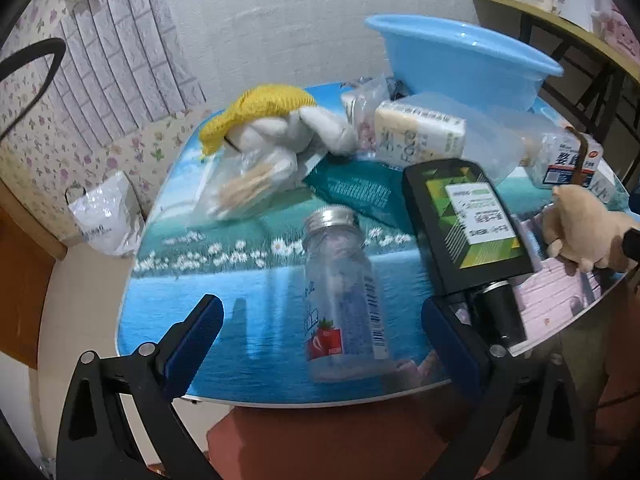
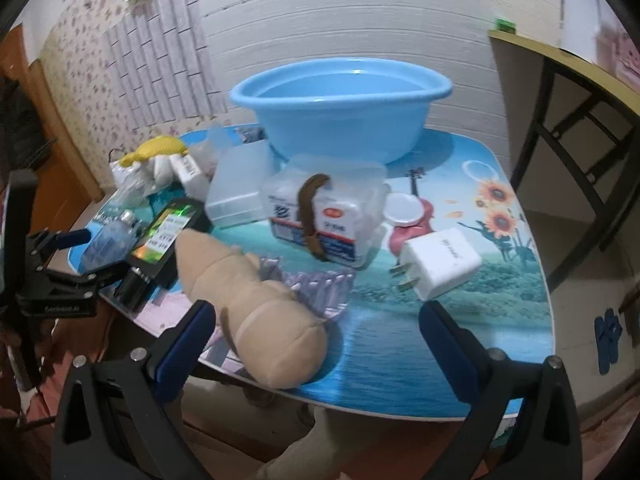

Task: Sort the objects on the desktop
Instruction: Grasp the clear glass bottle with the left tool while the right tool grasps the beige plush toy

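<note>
The left gripper (image 1: 322,328) stands wide apart at the near edge of the worktop (image 1: 256,320), holding nothing. Between its fingers, touching neither, a clear bottle (image 1: 342,300) with a metal cap stands upright; its label is blurred apart from a strawberry picture. At 2 o'clock from the bottle lies a black flat flask (image 1: 466,224) with a green label, its dark neck partly hidden behind the right finger. Farther back, at 11 o'clock, a white soft toy with a yellow knitted cap (image 1: 260,114) lies over a clear bag of wooden sticks (image 1: 244,194). A blue basin (image 1: 464,60) sits at the far edge, cut off on its lower left by packets in front of it.

The right gripper (image 2: 316,336) is also wide, gripping nothing. A beige plush toy (image 2: 248,300) lies on the near worktop edge just beside its left finger; whether they touch cannot be told. At 1 o'clock lies a white charger plug (image 2: 438,262), prongs toward the toy. At 12 o'clock is a clear box of cotton swabs (image 2: 324,212) with a brown strap across it; its print is too small to read.
</note>
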### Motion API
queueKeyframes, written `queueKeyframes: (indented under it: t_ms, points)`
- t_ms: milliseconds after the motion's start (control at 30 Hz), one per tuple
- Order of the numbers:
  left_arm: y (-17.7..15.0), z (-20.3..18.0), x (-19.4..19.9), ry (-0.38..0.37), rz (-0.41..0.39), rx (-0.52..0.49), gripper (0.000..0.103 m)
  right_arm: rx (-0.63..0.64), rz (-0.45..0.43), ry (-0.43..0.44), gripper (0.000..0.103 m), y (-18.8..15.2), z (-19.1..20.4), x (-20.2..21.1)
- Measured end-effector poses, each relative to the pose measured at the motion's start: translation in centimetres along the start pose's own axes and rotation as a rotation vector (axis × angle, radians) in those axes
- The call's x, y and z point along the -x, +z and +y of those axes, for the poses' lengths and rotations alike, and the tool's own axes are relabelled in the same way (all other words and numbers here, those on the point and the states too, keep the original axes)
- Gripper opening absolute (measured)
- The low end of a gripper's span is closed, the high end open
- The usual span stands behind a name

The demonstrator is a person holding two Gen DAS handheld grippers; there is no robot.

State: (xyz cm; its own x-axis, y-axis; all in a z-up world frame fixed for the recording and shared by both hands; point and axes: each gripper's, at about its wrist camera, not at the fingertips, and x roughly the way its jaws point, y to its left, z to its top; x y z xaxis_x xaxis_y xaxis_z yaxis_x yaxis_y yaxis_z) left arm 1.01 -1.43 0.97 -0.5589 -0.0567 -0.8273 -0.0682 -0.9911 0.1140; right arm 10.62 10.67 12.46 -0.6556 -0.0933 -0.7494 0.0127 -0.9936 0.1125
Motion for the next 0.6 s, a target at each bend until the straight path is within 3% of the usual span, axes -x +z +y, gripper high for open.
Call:
queueKeyframes:
  t_ms: [167, 433, 500, 533, 600]
  points:
    - [0.1, 1.5, -0.9, -0.080, 0.014, 0.116, 0.103, 0.062, 0.019, 0.022, 0.103, -0.4, 1.0, -0.6]
    - [-0.2, 1.6, -0.7, -0.067, -0.027, 0.135, 0.103, 0.132, 0.042, 0.035, 0.103, -0.7, 1.9, -2.5]
    - [-0.4, 1.2, -0.7, -0.068, -0.027, 0.133, 0.103, 0.131, 0.049, 0.049, 0.096, -0.6, 1.9, -2.8]
    - [-0.3, 1.3, -0.7, -0.069, -0.027, 0.132, 0.103, 0.129, 0.058, 0.061, 0.085, -0.7, 1.9, -3.1]
    - [-0.4, 1.1, -0.6, -0.071, -0.036, 0.129, 0.103, 0.150, 0.046, 0.038, 0.075, -0.9, 2.1, -3.0]
